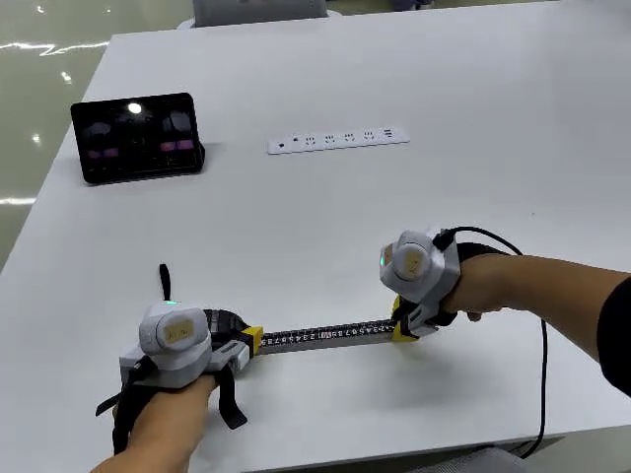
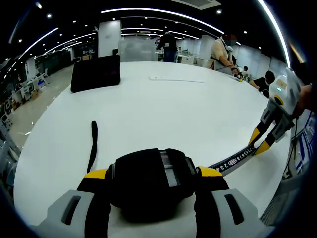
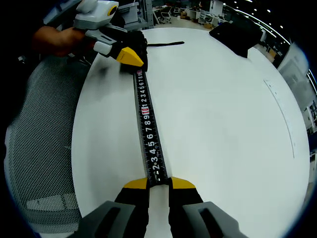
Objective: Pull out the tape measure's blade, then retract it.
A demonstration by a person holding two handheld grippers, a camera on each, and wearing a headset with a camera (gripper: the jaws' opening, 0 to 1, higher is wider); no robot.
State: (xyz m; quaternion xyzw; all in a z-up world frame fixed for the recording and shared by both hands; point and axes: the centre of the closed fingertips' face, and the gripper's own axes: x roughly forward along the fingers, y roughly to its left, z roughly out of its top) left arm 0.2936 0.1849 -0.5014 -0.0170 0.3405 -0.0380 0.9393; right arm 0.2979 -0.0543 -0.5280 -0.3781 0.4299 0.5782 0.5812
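Open passage: the middle and far right of the white tabletop (image 1: 394, 217).

Obstacles:
- a black rectangular tablet (image 1: 138, 138), far left
- a flat white power strip (image 1: 338, 140), far centre
- a black strap (image 1: 164, 279), near left
- a dark numbered tape blade (image 1: 325, 336), stretched along the near edge from the black tape measure case (image 1: 225, 323) to the right gripper (image 1: 402, 330)
- a black cable (image 1: 542, 365), looping near right

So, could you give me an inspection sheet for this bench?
Surface: white table, mostly bare.
Job's things: black tape measure in the left gripper; blade drawn out along the table to the right gripper.
Clutter: dark tablet, white power strip, both far from the work.
Grippers: left shut on the tape measure; right shut on the blade's end.
Cables: black cable runs from the right gripper over the table edge.
Surroundings: open office, people, mesh chair.
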